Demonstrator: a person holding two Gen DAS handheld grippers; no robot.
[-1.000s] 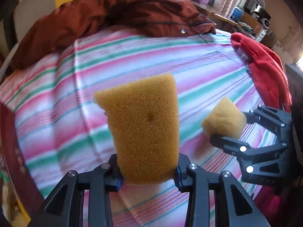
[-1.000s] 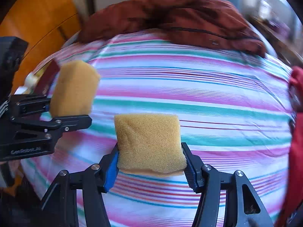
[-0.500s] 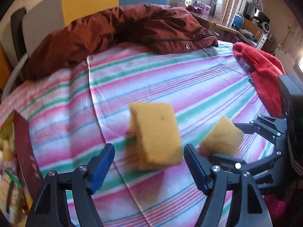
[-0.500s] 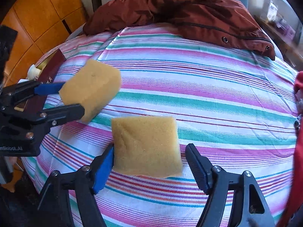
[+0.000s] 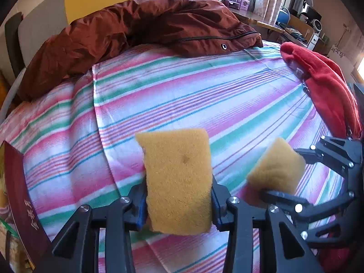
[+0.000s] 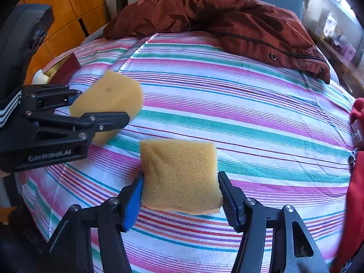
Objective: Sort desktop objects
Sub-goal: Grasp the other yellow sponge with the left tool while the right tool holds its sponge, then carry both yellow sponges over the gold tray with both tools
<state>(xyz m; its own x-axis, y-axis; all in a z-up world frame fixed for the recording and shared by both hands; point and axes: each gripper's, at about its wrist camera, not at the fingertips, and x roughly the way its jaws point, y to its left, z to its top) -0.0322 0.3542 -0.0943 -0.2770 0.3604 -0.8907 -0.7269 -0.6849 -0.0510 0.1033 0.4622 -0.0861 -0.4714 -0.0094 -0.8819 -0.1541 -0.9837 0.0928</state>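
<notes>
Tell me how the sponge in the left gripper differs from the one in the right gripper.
The left sponge is longer, reaching well past the left gripper's shut jaws; the right sponge is squarer, between the right gripper's closing jaws. The left sponge has a dark dimple; the right sponge shows none. Both are yellow foam.

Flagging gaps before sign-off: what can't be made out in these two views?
- Left wrist: dark red book cut by the left edge; its gold lettering is too small.
- Right wrist: red fleece garment cut by the right edge.
- Both: yellow foam sponges' undersides face away.
</notes>
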